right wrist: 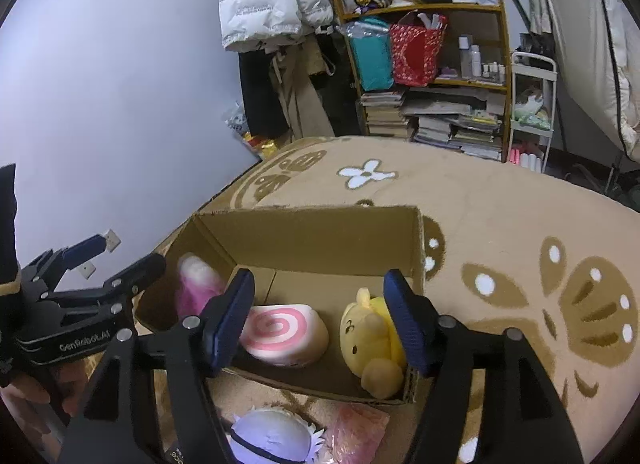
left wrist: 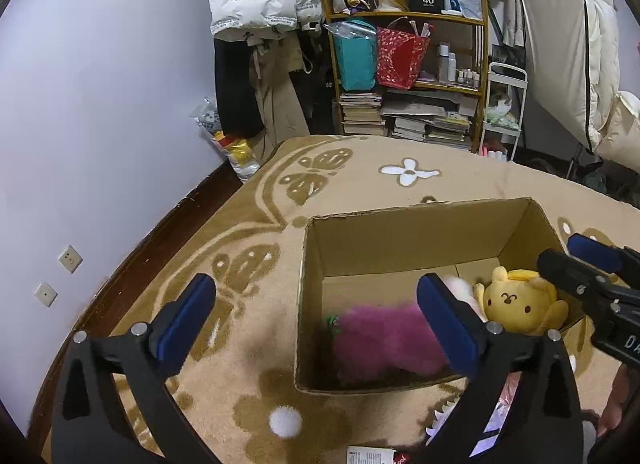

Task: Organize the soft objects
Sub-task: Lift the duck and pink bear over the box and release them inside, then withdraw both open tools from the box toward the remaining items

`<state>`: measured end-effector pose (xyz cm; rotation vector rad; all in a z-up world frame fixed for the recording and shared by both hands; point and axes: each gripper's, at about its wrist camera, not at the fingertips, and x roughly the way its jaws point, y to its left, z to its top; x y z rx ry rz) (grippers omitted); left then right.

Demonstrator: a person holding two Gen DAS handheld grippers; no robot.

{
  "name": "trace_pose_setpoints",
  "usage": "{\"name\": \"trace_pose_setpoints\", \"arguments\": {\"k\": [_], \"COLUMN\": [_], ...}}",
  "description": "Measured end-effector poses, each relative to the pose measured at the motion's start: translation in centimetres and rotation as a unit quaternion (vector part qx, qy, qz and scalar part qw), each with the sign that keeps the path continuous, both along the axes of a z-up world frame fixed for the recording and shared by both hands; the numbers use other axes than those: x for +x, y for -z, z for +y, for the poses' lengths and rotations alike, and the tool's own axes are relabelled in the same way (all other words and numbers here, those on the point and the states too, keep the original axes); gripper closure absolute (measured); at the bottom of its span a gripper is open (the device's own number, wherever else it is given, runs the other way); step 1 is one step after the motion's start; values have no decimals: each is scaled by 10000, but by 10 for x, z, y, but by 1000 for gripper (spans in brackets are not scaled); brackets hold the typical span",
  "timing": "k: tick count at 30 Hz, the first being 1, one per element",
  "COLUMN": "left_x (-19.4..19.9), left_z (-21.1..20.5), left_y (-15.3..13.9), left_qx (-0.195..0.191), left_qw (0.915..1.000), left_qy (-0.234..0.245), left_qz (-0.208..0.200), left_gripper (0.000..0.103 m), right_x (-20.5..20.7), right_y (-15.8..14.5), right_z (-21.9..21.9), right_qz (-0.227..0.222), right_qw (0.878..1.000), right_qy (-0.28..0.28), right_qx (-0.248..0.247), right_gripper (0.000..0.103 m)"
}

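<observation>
While both tools hang over the brown cardboard box point(right wrist: 320, 240) on the tan flower carpet point(right wrist: 500, 216), the left gripper point(left wrist: 316, 320) has jaws spread wide and holds nothing. Inside lie a fluffy pink toy point(left wrist: 384, 336), a pink swirl cushion point(right wrist: 284, 334) and a yellow plush dog point(right wrist: 372, 340). The right gripper point(right wrist: 320, 320) has jaws apart too, empty.

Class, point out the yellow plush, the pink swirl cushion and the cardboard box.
yellow plush point(right wrist: 370, 334), right wrist view, on its face.
pink swirl cushion point(right wrist: 280, 328), right wrist view, on the swirl's middle.
cardboard box point(right wrist: 312, 236), right wrist view, on the far inner wall.
</observation>
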<state>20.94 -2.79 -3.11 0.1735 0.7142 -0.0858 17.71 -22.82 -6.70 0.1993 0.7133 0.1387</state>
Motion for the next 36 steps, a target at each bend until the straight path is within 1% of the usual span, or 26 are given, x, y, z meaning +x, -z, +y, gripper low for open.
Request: {"name": "trace_pose_setpoints", "arguments": {"k": [3, 5, 9, 10, 11, 17, 21, 25, 31, 36], "left_x": [-3, -7, -16, -19, -22, -48, -65, -83, -101, -113], "left_z": [1, 1, 5, 7, 8, 16, 22, 27, 35, 33], "left_y": [-1, -2, -8, -10, -12, -26, -33, -33, -23, -13], "left_qx": [76, 118, 58, 30, -1, -30, -131, -177, -296, -324], "left_qw": [10000, 9999, 10000, 10000, 10000, 10000, 9999, 9998, 9988, 9974], "left_qy": [-13, -13, 1, 13, 38, 73, 68, 52, 20, 193], "left_qz": [35, 57, 50, 59, 62, -57, -25, 100, 391, 609], "left_gripper": [3, 3, 2, 2, 2, 2, 2, 2, 2, 2], "right_x": [-3, -7, -16, -17, -20, -36, -49, -61, -78, -90], "right_y": [-5, -10, -20, -22, -25, -41, -49, -55, -56, -52], "right_z": [2, 4, 8, 8, 9, 9, 9, 11, 21, 26], "right_qz": [6, -37, -96, -107, -135, -245, -274, -312, -255, -212], "right_qw": [10000, 10000, 10000, 9999, 9999, 9997, 9995, 9994, 9996, 9995], "right_qy": [-5, -6, -4, -2, 5, 54, 91, 73, -74, -184], "right_qx": [-18, -15, -7, -6, -1, 66, 104, 92, -23, -141], "right_gripper": [24, 16, 7, 2, 0, 0, 0, 0, 0, 0]}}
